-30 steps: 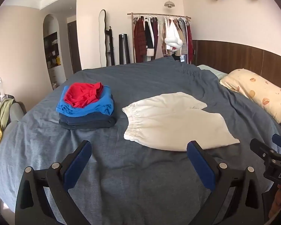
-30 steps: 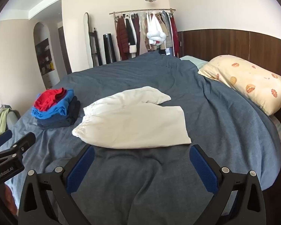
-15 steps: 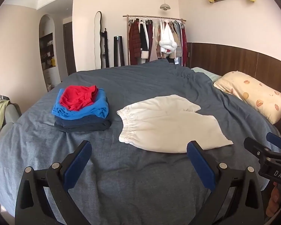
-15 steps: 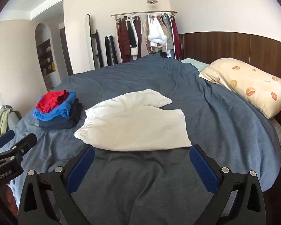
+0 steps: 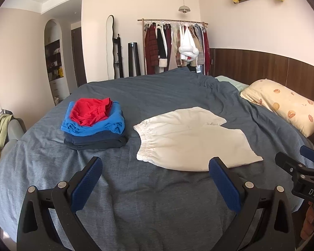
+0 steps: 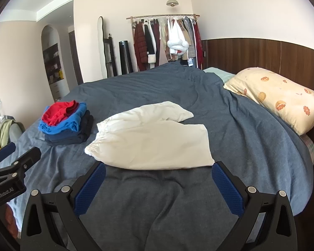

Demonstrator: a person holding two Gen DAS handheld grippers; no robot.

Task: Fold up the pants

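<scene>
left wrist view: left gripper (image 5: 155, 168) spread wide, empty; cream pants (image 5: 190, 139) flat on duvet (image 5: 157, 198), waistband toward folded stack (image 5: 93, 125), legs toward pillow (image 5: 282, 104).
right wrist view: right gripper (image 6: 157, 172) likewise agape; near hem partly hidden.

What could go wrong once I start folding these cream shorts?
The cream shorts lie on a soft, wrinkled duvet; a tool could pinch the duvet along with the hem. The folded stack sits close beside the waistband, so a sweeping fold might knock it. Both tools, left and right, are open and off the fabric.
</scene>
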